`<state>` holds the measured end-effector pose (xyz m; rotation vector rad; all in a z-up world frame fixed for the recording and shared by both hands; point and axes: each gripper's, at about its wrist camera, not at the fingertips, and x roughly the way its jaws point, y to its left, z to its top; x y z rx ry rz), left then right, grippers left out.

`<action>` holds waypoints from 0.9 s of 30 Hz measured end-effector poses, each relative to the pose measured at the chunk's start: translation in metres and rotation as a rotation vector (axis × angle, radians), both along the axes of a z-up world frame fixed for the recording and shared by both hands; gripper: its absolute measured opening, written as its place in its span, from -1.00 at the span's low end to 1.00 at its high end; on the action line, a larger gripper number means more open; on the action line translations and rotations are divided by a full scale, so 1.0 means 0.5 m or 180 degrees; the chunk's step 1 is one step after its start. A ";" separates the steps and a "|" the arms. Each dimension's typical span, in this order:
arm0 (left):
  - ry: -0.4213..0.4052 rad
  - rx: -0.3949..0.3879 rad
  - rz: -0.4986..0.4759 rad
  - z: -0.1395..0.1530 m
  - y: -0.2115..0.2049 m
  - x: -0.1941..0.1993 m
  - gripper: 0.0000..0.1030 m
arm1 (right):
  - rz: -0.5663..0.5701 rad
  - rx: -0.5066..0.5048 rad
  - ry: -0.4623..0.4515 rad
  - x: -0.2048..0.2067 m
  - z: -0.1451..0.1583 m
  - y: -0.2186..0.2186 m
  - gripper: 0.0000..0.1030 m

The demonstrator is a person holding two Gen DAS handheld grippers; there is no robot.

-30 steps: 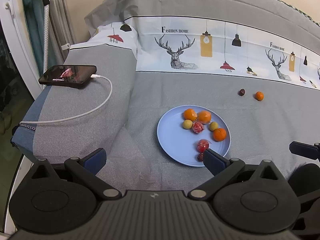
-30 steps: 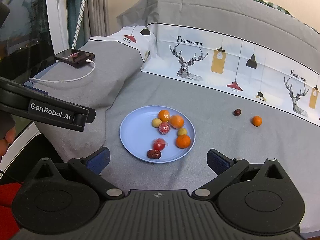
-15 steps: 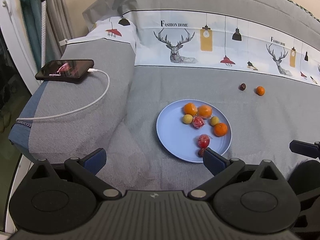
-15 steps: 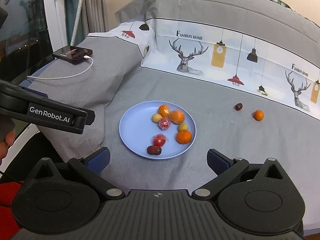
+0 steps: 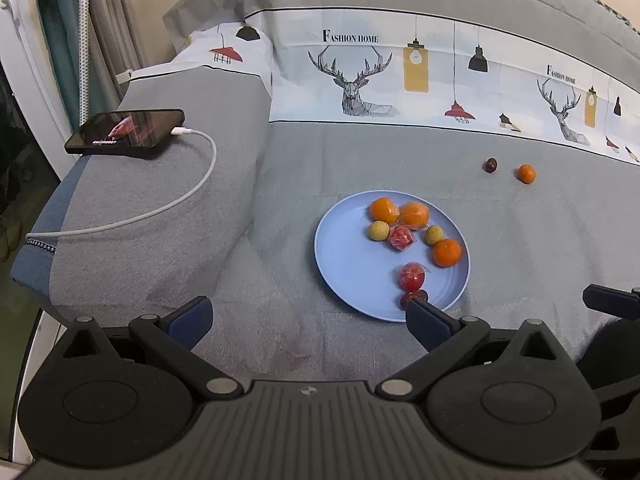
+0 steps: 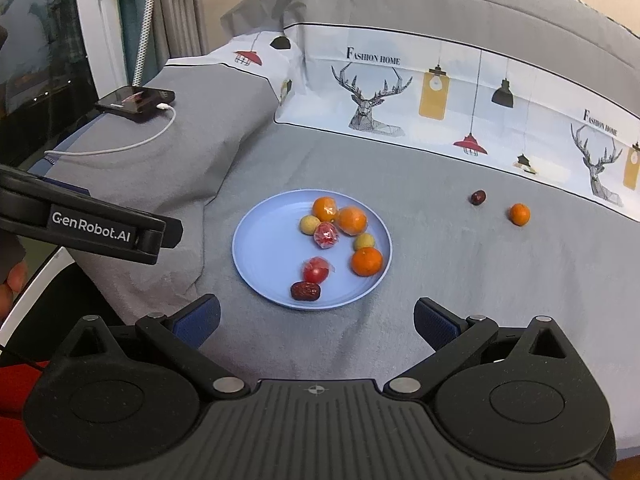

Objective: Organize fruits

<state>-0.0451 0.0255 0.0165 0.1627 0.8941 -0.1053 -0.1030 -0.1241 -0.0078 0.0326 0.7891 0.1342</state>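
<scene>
A blue plate (image 6: 260, 248) sits at the centre of the right wrist view on the grey bedspread (image 6: 460, 280), holding three small oranges, two yellowish round fruits, two red fruits in clear wrap and a dark date at its near rim. Two pieces lie off the plate in the right-of-centre part of the frame, well apart from it: a dark date (image 6: 477, 197) and, just to its right, a loose orange (image 6: 519, 214). The right gripper (image 6: 316, 320) fills the bottom of that view with its jaws spread wide and nothing between them; the left gripper (image 5: 308, 320) is likewise wide apart and empty at the bottom of its own view, its right finger overlapping the plate's near rim in the picture (whether it touches the plate cannot be told). The likely step is reaching for the two strays, so the task looks close to finished. The risks come from the soft, yielding cloth: a finger pressing down beside a round fruit may dent the bedding and send the orange rolling toward the printed band in the upper right. The date is small and could slip out of a wide closing grip. Nudging the plate's rim could tip it on the uneven bedding and spill the fruit. The phone (image 6: 134, 102) on its white cable (image 6: 132, 146), upper left, lies clear of the work.
</scene>
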 end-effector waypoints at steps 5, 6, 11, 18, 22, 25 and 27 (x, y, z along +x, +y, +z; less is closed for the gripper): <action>0.0019 0.0028 -0.0024 -0.002 -0.012 0.015 0.99 | -0.0093 0.0054 0.0043 0.010 -0.012 -0.014 0.99; 0.0023 0.0037 -0.0030 -0.002 -0.016 0.019 0.99 | -0.0117 0.0066 0.0052 0.013 -0.015 -0.017 0.99; 0.0105 0.0024 -0.0056 -0.007 -0.037 0.045 0.99 | -0.0324 0.0119 0.0070 0.027 -0.029 -0.049 0.98; 0.0141 0.0100 -0.0210 -0.022 -0.110 0.104 0.99 | -0.0766 0.0170 0.0085 0.049 -0.053 -0.139 0.99; 0.0105 0.0070 -0.0384 -0.030 -0.183 0.160 0.99 | -0.1059 0.0154 0.0084 0.073 -0.076 -0.210 0.99; 0.0056 0.0002 -0.0547 -0.041 -0.251 0.215 0.99 | -0.1258 0.0116 0.0054 0.105 -0.097 -0.266 0.98; 0.0057 -0.0020 -0.0676 -0.057 -0.306 0.261 0.99 | -0.1352 0.0032 0.0020 0.133 -0.115 -0.302 0.99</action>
